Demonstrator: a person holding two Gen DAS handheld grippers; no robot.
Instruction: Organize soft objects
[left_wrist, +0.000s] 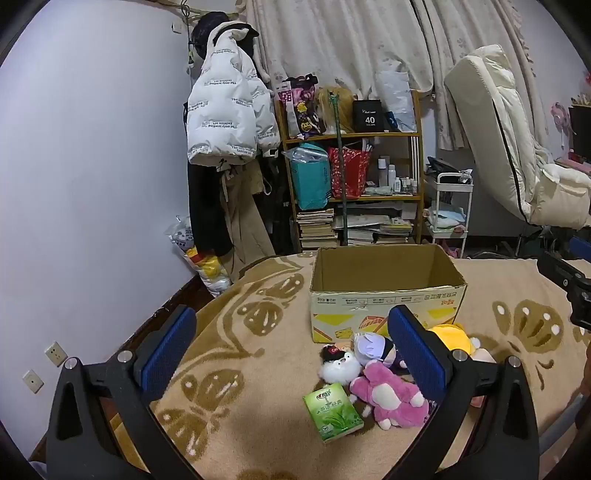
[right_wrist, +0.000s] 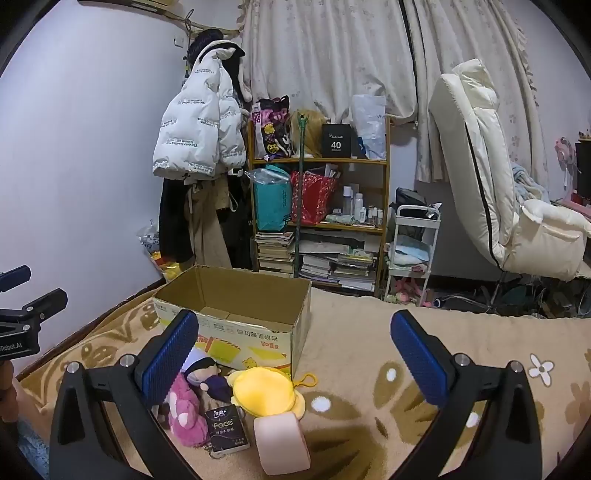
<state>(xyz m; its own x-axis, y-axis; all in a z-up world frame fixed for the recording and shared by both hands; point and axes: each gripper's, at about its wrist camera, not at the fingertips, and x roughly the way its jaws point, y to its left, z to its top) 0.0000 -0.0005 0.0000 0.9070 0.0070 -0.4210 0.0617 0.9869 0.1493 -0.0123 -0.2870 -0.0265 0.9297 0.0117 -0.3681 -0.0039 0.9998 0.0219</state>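
Jaws wide on both sides, nothing between the pads: my left gripper (left_wrist: 291, 343) hangs spread above the blanket (left_wrist: 258, 369), and my right gripper (right_wrist: 295, 354) is just as open over its own stretch of it. Straight ahead sits the open cardboard box (left_wrist: 384, 295), upright, flaps cut away. At its near wall lies the heap of soft things. From the left wrist I see a green tissue pack (left_wrist: 332, 411) nearest me, a pink plush bear (left_wrist: 388, 398) just beside it, a small white plush with a black cap (left_wrist: 338, 363) behind, a purple-haired doll (left_wrist: 373, 345) touching the bear, and a yellow plush (left_wrist: 452, 338) partly hidden by my right finger. From the right wrist I also pick out a dark tissue pack marked "Face" (right_wrist: 229, 430) and a pale pink sponge-like block (right_wrist: 282, 441) in front of the yellow plush.
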